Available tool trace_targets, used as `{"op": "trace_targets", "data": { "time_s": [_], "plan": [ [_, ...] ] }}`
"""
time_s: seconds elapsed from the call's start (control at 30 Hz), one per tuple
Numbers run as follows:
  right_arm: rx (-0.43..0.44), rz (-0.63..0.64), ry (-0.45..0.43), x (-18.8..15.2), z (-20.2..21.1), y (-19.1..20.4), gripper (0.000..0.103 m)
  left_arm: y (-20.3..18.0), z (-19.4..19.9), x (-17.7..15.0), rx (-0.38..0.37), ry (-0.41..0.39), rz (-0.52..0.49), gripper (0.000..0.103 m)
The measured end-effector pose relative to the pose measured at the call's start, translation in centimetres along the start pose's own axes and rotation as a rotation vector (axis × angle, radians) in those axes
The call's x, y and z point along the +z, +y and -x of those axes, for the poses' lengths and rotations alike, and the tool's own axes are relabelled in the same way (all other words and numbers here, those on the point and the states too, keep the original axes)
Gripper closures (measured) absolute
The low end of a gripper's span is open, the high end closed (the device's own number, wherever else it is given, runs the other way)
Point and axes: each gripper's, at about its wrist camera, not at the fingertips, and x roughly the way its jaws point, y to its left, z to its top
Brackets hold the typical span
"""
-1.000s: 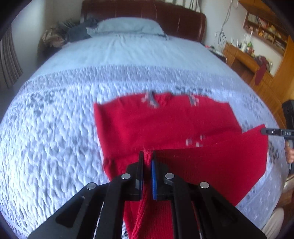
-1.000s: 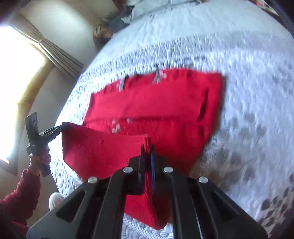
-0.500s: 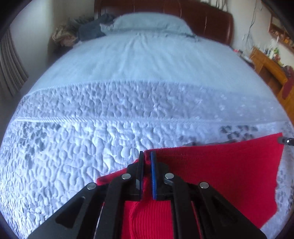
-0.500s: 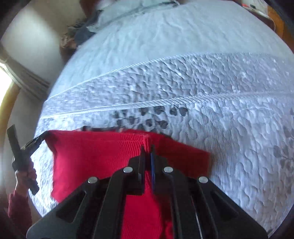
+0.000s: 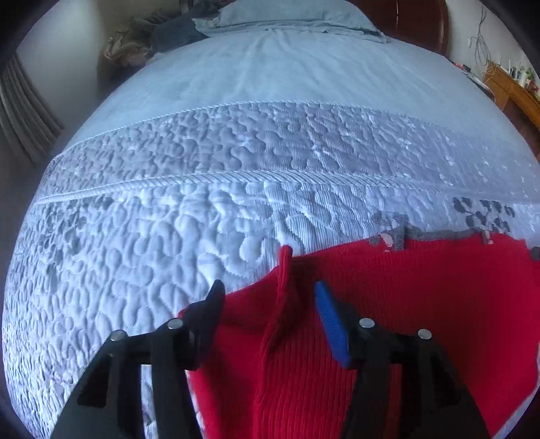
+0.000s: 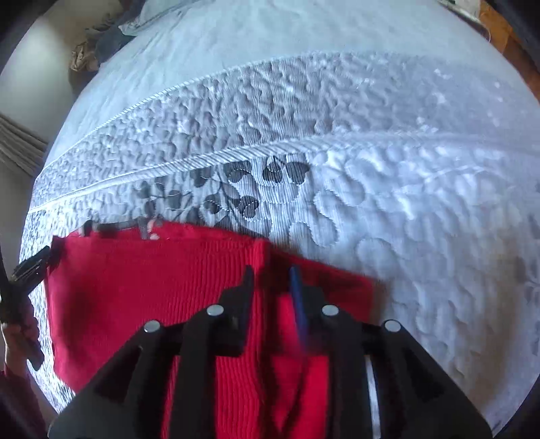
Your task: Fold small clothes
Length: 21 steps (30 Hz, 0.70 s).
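Red knitted garment (image 5: 422, 304) lies doubled over on the quilted bedspread (image 5: 168, 236) near the foot edge of the bed, its folded layer reaching up to the grey-trimmed edge. Your left gripper (image 5: 270, 293) and right gripper (image 6: 271, 277) both stand spread with a raised ridge of cloth loose between the fingers, gripping nothing. You seem to have one fold laid, with flattening and any further folds probably left

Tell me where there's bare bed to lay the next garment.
Free: the quilted band between the red sweater and the plain blue sheet, and the quilt right of the sweater. Crowded: the pillow and clothes pile at the headboard.
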Motion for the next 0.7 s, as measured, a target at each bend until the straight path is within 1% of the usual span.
{"op": "trace_targets", "data": {
  "time_s": [0.03, 0.1, 0.17, 0.2, 0.23, 0.3, 0.37, 0.4, 0.43, 0.5, 0.53, 0.57, 0.6, 0.67, 0.7],
  "plan": [
    [0.004, 0.000, -0.006, -0.4, 1.0, -0.1, 0.074, 0.9, 1.7, -0.8, -0.021, 0.000, 0.014, 0.042],
    [-0.003, 0.017, 0.005, -2.8, 3.8, -0.4, 0.048, 2.5, 4.7, -2.8, -0.059, 0.020, 0.043, 0.020],
    [-0.019, 0.070, 0.032, -6.4, 6.3, -0.4, 0.043, 3.9, 7.3, -6.5, -0.091, 0.083, 0.052, 0.019],
    [-0.017, 0.090, 0.049, -8.1, 6.9, -0.3, 0.041, 4.2, 8.0, -7.9, -0.099, 0.098, 0.050, 0.019],
    [-0.004, 0.095, 0.079, -10.3, 7.4, -0.5, 0.040, 4.4, 8.6, -9.9, -0.105, 0.121, 0.044, 0.019],
    [0.047, 0.079, 0.146, -13.8, 7.0, -0.7, 0.040, 4.6, 8.8, -12.5, -0.153, 0.156, 0.051, 0.019],
    [0.069, 0.063, 0.178, -15.9, 6.4, -0.9, 0.040, 4.1, 8.5, -14.5, -0.195, 0.187, 0.087, 0.019],
    [0.068, 0.060, 0.184, -16.5, 6.2, -0.9, 0.040, 3.9, 8.3, -15.1, -0.211, 0.194, 0.099, 0.019],
    [0.071, 0.043, 0.190, -17.0, 5.5, -0.8, 0.040, 3.4, 7.8, -15.4, -0.222, 0.208, 0.113, 0.019],
    [0.118, -0.006, 0.218, -17.2, 4.5, -1.2, 0.038, 2.7, 6.8, -15.5, -0.244, 0.229, 0.134, 0.019],
    [0.142, -0.027, 0.222, -17.2, 4.0, -1.3, 0.038, 2.2, 6.0, -15.4, -0.255, 0.250, 0.146, 0.019],
    [0.145, -0.038, 0.217, -17.2, 3.7, -1.2, 0.038, 1.8, 5.4, -15.4, -0.256, 0.268, 0.155, 0.019],
    [0.156, -0.058, 0.211, -16.9, 3.4, -1.2, 0.038, 1.4, 4.6, -15.3, -0.245, 0.286, 0.162, 0.017],
    [0.195, -0.088, 0.206, -16.6, 3.2, -1.2, 0.040, 0.8, 3.9, -15.1, -0.218, 0.294, 0.160, 0.017],
    [0.218, -0.097, 0.213, -16.4, 2.8, -0.9, 0.044, 0.3, 3.8, -15.0, -0.205, 0.296, 0.157, 0.017]
  ]
}}
